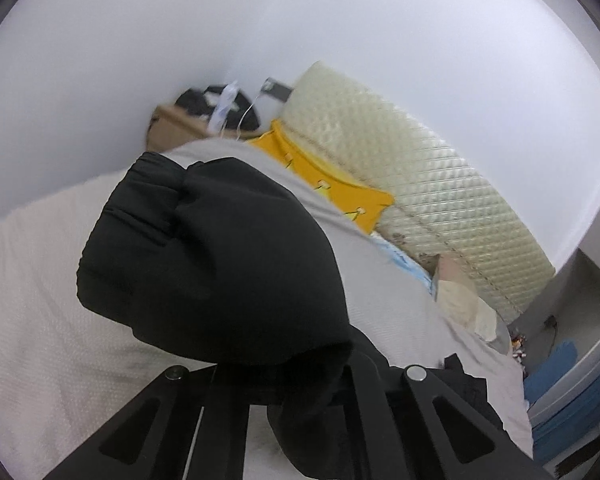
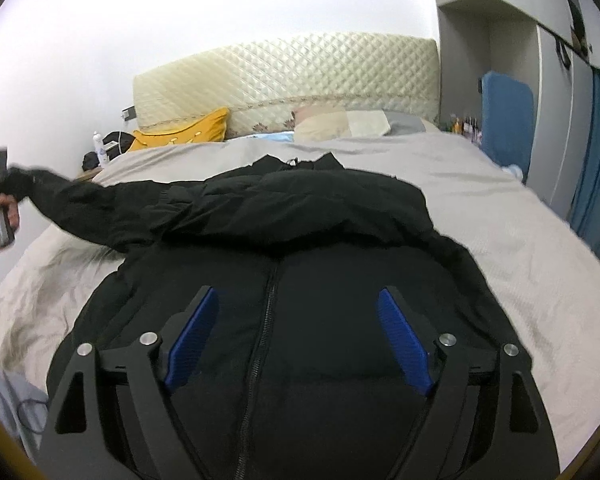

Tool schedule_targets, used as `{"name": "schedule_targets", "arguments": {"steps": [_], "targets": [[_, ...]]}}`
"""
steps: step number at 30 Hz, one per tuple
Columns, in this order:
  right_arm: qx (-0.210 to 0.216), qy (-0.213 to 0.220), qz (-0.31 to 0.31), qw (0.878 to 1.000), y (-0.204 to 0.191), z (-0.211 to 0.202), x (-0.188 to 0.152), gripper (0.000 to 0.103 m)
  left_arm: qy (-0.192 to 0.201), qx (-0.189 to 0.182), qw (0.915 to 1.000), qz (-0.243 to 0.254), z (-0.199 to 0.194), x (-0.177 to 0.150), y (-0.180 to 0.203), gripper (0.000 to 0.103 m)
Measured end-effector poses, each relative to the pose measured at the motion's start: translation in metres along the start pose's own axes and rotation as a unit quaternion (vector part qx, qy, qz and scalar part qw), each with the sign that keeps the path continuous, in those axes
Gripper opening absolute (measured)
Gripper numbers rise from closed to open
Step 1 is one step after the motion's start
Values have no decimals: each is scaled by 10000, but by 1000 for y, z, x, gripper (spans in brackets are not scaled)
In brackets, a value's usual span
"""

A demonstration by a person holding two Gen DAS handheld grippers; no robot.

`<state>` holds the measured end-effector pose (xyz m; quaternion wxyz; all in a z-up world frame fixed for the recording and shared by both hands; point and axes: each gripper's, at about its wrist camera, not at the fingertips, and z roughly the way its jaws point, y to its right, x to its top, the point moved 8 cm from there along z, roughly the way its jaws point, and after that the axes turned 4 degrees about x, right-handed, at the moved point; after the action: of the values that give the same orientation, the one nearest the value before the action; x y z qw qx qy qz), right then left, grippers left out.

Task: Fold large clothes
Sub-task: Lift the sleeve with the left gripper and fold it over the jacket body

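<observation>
A black puffer jacket (image 2: pixel 320 216) lies front up on the bed, its zipper (image 2: pixel 266 320) running toward me. My right gripper (image 2: pixel 296 320) hovers over the jacket's lower front, open, its blue pads (image 2: pixel 196 332) wide apart on either side of the zipper and holding nothing. The jacket's left sleeve (image 2: pixel 100 204) is stretched out and lifted off the bed to the left. There a hand holds my left gripper (image 2: pixel 4 188), shut on the cuff. In the left wrist view the bunched black sleeve (image 1: pixel 220 260) fills the middle and hides the fingertips of my left gripper (image 1: pixel 284 380).
Grey bedding (image 2: pixel 480 208) covers the bed. A cream quilted headboard (image 2: pixel 300 72) stands at the far end with a yellow pillow (image 2: pixel 188 132) and pale pillows (image 2: pixel 340 124). A cluttered nightstand (image 2: pixel 104 152) sits far left; a blue panel (image 2: pixel 508 120) and wardrobe stand right.
</observation>
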<state>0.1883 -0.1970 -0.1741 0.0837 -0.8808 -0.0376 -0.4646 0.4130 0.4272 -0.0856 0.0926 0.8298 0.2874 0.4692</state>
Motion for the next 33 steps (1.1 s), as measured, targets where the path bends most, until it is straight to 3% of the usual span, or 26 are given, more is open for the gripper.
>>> {"name": "schedule_targets", "arguments": {"steps": [5, 8, 16, 21, 28, 33], "targets": [[-141, 148, -131, 9997, 4, -15, 1, 91, 98, -78, 9990, 426, -37, 4, 53, 4], [-18, 273, -103, 9996, 8, -24, 2, 102, 240, -242, 9975, 626, -60, 4, 86, 4], [223, 458, -19, 9987, 22, -46, 6, 103, 334, -606, 9903, 1203, -110, -8, 186, 4], [116, 477, -100, 9987, 34, -52, 15, 103, 228, -813, 9839, 1574, -126, -22, 252, 4], [-162, 632, 3, 9979, 67, -61, 28, 103, 259, -1317, 9683, 2108, -140, -72, 357, 4], [-315, 527, 36, 9981, 88, -61, 23, 103, 190, -1673, 9558, 2410, -116, -125, 421, 4]]}}
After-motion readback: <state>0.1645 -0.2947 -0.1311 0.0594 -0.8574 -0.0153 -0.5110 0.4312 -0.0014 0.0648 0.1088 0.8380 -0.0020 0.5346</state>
